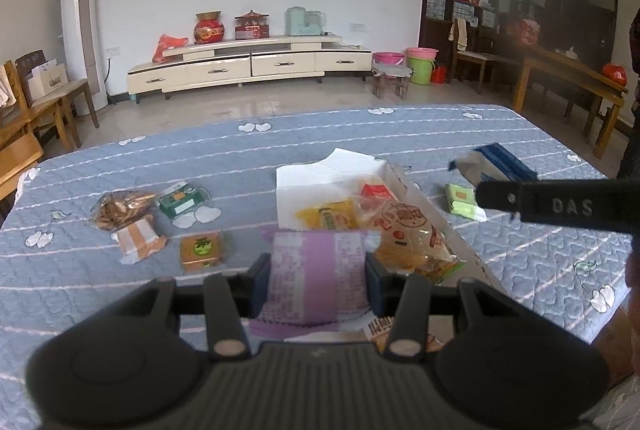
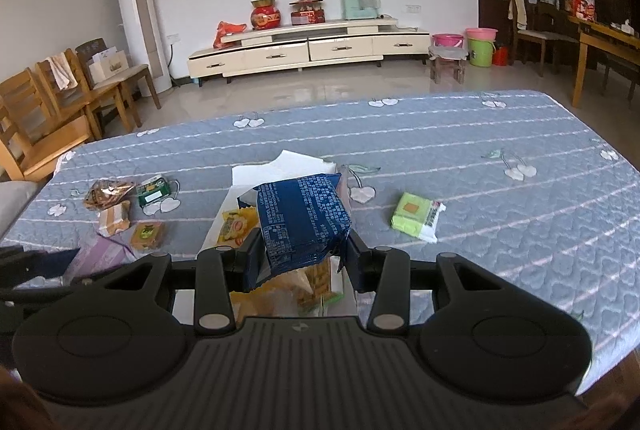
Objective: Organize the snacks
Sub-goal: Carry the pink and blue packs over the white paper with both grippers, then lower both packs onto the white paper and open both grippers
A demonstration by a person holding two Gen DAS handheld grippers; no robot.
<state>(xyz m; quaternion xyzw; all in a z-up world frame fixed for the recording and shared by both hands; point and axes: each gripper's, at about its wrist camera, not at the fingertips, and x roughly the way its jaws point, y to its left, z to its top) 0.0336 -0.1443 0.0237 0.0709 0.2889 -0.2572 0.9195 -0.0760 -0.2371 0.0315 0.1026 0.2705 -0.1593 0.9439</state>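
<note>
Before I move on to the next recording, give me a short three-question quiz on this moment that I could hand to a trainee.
1. True or false: the left gripper is shut on a purple packet.
2. What does the right gripper hold? A) a light green packet B) a dark blue packet C) nothing
3. Fill in: the yellow packet lies inside the white ____, not loose on the quilted cover.

Key
1. True: both pads press on its sides.
2. B: the dark blue packet sits clamped between the fingers, above the box; the light green packet lies apart on the cover.
3. box
</note>
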